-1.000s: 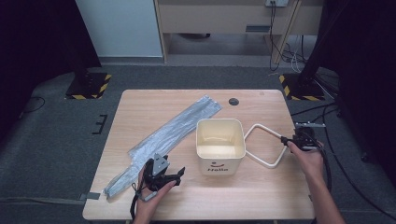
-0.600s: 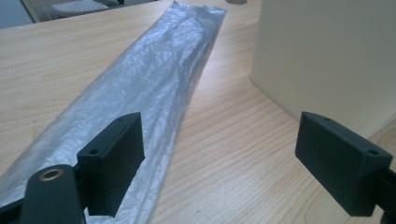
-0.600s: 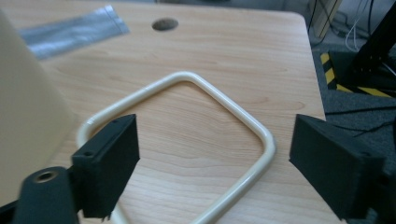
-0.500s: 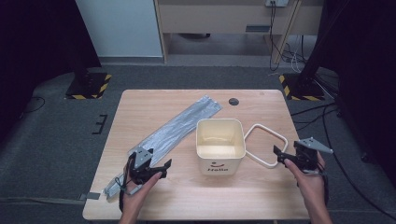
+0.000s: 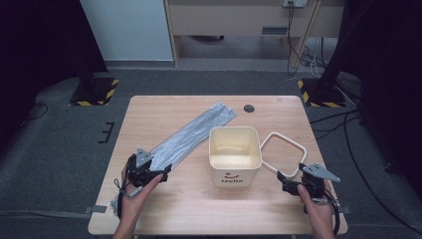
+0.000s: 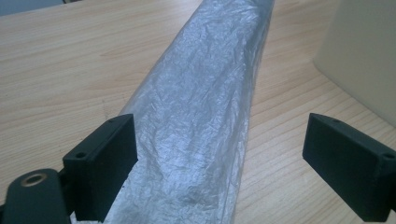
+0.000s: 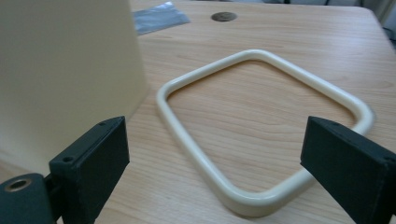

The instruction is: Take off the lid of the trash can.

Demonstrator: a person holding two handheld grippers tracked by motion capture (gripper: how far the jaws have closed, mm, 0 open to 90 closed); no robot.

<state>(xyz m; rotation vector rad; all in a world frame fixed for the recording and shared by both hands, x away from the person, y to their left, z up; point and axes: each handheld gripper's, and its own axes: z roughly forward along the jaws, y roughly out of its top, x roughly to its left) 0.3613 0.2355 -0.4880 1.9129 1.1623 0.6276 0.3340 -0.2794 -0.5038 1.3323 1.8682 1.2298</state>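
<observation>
Looking down from the high view, a pale wooden table [image 5: 199, 214] carries a long crinkled silver plastic bag [image 5: 191, 137] lying flat and running diagonally from the near left toward the far middle. A cream, square-mouthed plastic bin [image 5: 235, 154] with rounded corners stands upright near the middle, and a cream ring frame [image 5: 283, 154], a rounded square of smooth tubing, lies flat just right of it. The left gripper [image 5: 158, 172] hangs over the near end of the bag, and the right gripper [image 5: 284, 180] sits at the near corner of the ring frame; both pairs of jaws have just been opening. A small dark round disc [image 5: 249, 108] is set in the tabletop at the far side.

From the left gripper view, the left gripper stands with its two black block-shaped jaws spread wide; the wrinkled, glossy bag runs away beneath them, close beside one jaw, pinched by neither. The bin's matte wall rises at the right.

From the right gripper view, the right gripper's jaws stand wide apart too, the ring frame's near rounded corner lying on the wood grain between them, ungripped. The bin's smooth wall fills the left.
</observation>
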